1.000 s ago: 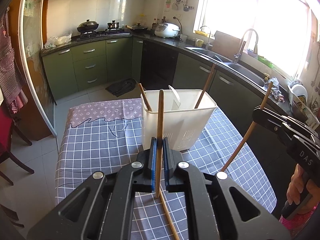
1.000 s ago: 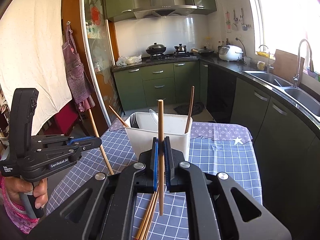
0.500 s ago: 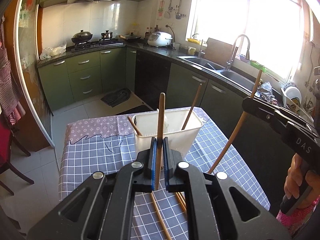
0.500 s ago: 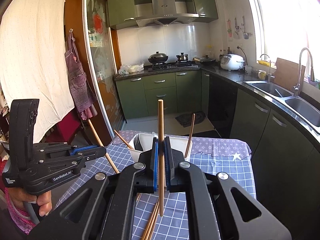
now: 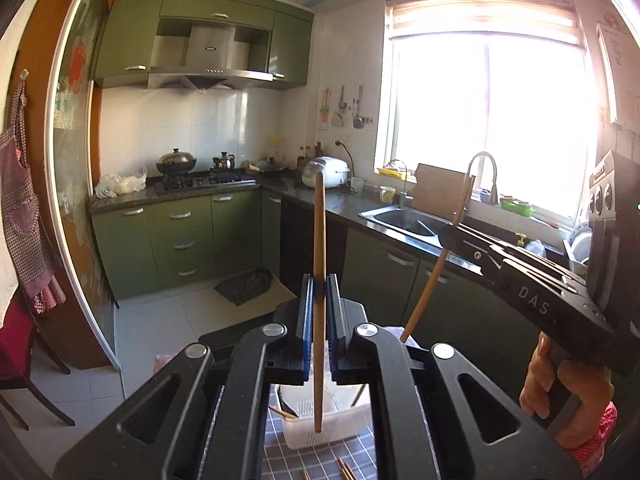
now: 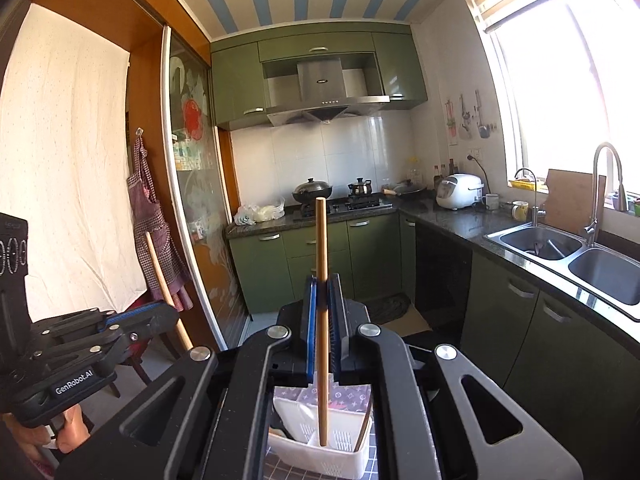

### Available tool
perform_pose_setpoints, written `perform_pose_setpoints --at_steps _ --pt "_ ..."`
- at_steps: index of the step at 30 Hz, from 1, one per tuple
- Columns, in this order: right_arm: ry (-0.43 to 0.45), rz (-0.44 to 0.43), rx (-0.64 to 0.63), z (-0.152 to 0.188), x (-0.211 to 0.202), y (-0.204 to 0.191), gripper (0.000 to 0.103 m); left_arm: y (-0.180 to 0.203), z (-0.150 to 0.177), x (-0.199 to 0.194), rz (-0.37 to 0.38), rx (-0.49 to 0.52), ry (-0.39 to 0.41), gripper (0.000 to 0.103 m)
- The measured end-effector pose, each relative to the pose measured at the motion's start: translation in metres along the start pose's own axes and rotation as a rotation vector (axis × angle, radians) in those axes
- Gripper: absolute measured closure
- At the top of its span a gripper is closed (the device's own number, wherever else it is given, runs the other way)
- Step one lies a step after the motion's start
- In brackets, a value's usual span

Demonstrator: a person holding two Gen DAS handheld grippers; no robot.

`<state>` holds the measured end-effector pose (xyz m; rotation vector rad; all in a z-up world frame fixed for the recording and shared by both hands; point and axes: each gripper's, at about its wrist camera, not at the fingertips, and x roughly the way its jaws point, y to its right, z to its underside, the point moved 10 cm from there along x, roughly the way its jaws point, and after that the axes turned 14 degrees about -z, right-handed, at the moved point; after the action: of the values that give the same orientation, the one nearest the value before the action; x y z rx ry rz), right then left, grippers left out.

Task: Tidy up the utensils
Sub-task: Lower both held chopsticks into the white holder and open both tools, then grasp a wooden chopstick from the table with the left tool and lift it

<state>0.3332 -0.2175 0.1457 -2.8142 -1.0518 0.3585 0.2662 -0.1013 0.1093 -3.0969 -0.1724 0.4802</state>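
My left gripper [image 5: 319, 282] is shut on a wooden chopstick [image 5: 319, 240] that stands upright between its blue pads. Below it, the white slotted utensil basket [image 5: 324, 432] shows through the gap in the gripper's frame, with the chopstick's lower tip over it. My right gripper [image 6: 323, 280] is shut on a second upright chopstick [image 6: 321, 248], its tip hanging above the same basket [image 6: 324, 452]. Each gripper also appears in the other's view: the right gripper [image 5: 454, 238] with its chopstick [image 5: 440, 264], the left gripper [image 6: 160, 314] with its chopstick [image 6: 162, 280]. Both are held well above the table.
Several loose chopsticks [image 5: 346, 470] lie on the checked tablecloth [image 5: 280, 452] in front of the basket. Green kitchen cabinets [image 6: 312, 256], a stove with pots [image 6: 340, 200] and a steel sink [image 6: 560, 248] line the walls behind. A person's hand [image 5: 568, 392] grips the right handle.
Both grippers have risen with their chopsticks and tipped closer to level, so the basket and table have dropped to the bottom of each view. Neither grip has changed.
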Motion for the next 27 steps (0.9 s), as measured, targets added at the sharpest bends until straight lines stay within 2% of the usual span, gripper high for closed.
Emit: perform_pose_setpoints --at_steps 5,9,16,19,24,27 --pt "-0.080 0.035 0.038 0.032 0.041 0.027 0.097 0.002 0.013 0.038 -0.030 -0.010 -0.006 0.097" --pt "-0.148 0.052 0.075 0.069 0.059 0.044 0.096 0.003 0.032 0.062 -0.007 -0.027 -0.056 0.097" --pt "-0.232 0.055 0.097 0.114 0.071 0.054 0.096 0.010 0.064 0.079 -0.017 0.015 -0.155 0.097" --pt "-0.239 0.046 0.093 0.125 0.064 0.046 0.088 0.010 0.075 0.080 -0.022 0.041 -0.197 0.096" --pt "-0.197 0.032 0.092 0.116 0.034 0.032 0.087 0.006 0.080 0.070 -0.010 0.040 -0.239 0.096" --pt "-0.207 0.023 0.089 0.122 0.007 0.022 0.085 0.001 0.086 0.052 0.007 0.032 -0.268 0.094"
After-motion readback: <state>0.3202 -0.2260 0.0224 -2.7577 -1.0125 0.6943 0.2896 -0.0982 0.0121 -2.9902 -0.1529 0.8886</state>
